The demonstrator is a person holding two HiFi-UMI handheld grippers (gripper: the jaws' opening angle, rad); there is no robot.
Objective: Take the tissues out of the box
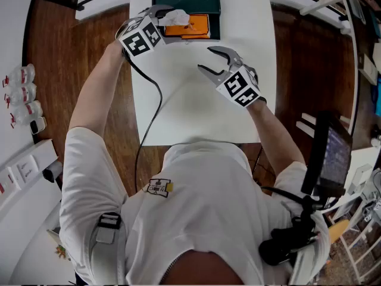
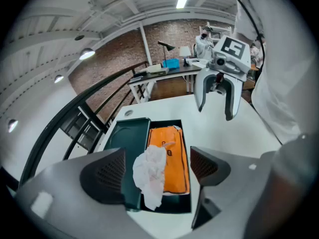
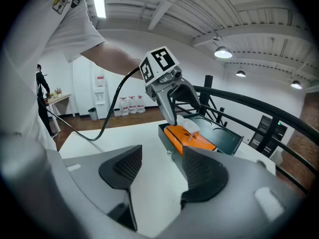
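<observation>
Nearest to me, the right tool [image 1: 205, 58] rests low over the bare tabletop [image 1: 190, 106], its jaws apart and empty, well apart from the box [image 1: 215, 27]. Farther on, the left tool [image 1: 171, 22] hangs over the open box, its jaws also apart, and a crumpled tissue [image 2: 149, 176] stands up between them from the orange pack [image 2: 177, 158], which lies in the box. I judge the risks so: if the jaws close only on an edge, the tissue can tear; nothing holds the box, so a pull may lift the pack too.
</observation>
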